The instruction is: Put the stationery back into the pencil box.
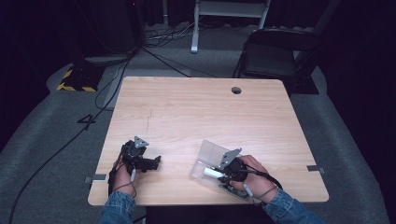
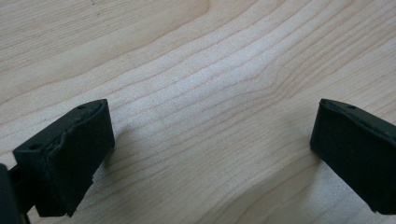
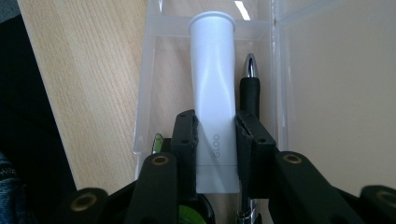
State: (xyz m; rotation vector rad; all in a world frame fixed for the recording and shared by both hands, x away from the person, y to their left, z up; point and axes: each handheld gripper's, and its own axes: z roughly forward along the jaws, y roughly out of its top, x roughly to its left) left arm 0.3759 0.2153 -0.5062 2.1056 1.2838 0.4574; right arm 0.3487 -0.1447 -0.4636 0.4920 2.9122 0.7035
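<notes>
Pale wood tabletop [image 1: 196,112], dark room behind, folding chair [image 1: 275,51] past the far edge. My right gripper [image 3: 215,140] has its 2 jaws closed against the sides of a white glue stick [image 3: 212,88], cap end pointing away from me. It sits inside a clear plastic case [image 1: 210,154] with the lid open, near my edge of the table. Black pen [image 3: 250,91] lies just beside the stick in the same case. My left gripper [image 2: 212,140] rests on bare wood well to the left, jaws wide apart, nothing between them.

High view overhead, faces fwd/down; gripper views close-up; all share table [image 1: 196,112].
</notes>
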